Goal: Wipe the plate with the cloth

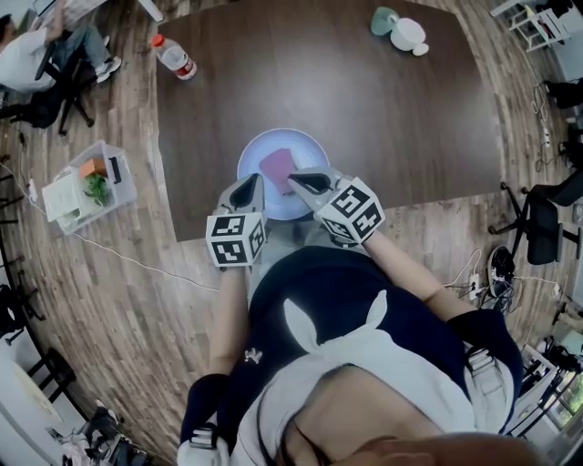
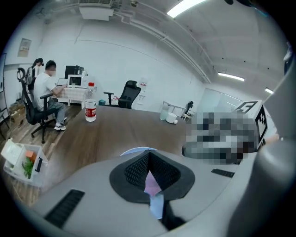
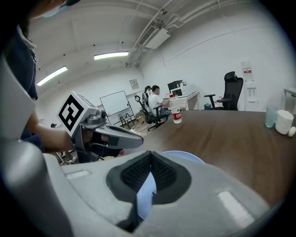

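The pale blue plate (image 1: 262,148) sat at the near edge of the dark brown desk (image 1: 383,118), straight in front of the person. The pink cloth (image 1: 276,165) lay on it, a little right of its middle.

Both grippers were over the plate's near rim. The left gripper (image 1: 252,184) was just beside the cloth's near left corner. Its jaws met at the tips with nothing between them, and only the cloth and plate showed through the gap behind. The right gripper (image 1: 294,179) pointed in from the right with its tip at the cloth's near right edge; I could not tell if it touched. Its jaws were also pressed together and empty.

Farther off on the desk, a capped water bottle (image 1: 173,56) with a red label stood near the far left corner. A green cup (image 1: 383,18) and a white cup (image 1: 407,34) stood together at the far right. A clear box (image 1: 94,186) rested on the wooden floor to the left.
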`<state>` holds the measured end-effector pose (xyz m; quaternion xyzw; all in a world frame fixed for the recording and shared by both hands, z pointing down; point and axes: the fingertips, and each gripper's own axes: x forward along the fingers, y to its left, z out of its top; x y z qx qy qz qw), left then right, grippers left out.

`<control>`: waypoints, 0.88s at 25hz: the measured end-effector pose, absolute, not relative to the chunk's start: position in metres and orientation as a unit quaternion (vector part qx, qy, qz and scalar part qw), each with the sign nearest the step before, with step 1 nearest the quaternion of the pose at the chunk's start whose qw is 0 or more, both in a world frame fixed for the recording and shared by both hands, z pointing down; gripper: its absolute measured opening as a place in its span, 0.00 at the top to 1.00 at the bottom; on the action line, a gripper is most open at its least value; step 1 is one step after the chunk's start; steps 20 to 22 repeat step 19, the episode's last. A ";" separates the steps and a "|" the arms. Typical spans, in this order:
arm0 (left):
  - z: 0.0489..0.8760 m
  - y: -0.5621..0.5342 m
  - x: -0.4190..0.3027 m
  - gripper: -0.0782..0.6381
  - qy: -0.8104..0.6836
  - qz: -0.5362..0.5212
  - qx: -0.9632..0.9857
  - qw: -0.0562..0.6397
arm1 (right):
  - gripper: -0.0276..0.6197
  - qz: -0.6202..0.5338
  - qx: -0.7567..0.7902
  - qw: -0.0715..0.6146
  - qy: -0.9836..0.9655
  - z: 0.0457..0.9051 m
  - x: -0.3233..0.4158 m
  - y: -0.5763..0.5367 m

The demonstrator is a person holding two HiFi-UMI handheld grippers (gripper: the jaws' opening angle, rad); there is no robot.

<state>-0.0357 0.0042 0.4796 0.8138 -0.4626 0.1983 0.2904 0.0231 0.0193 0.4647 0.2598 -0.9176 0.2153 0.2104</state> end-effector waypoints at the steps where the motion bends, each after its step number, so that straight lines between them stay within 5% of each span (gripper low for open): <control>1: 0.477 0.005 -0.034 0.88 -0.462 0.197 0.815 0.288 | 0.96 0.214 0.262 0.210 -0.918 0.462 0.025 0.020; 22: 0.468 0.028 -0.020 0.88 -0.469 0.187 0.814 0.285 | 0.96 0.210 0.269 0.212 -0.916 0.460 0.039 0.032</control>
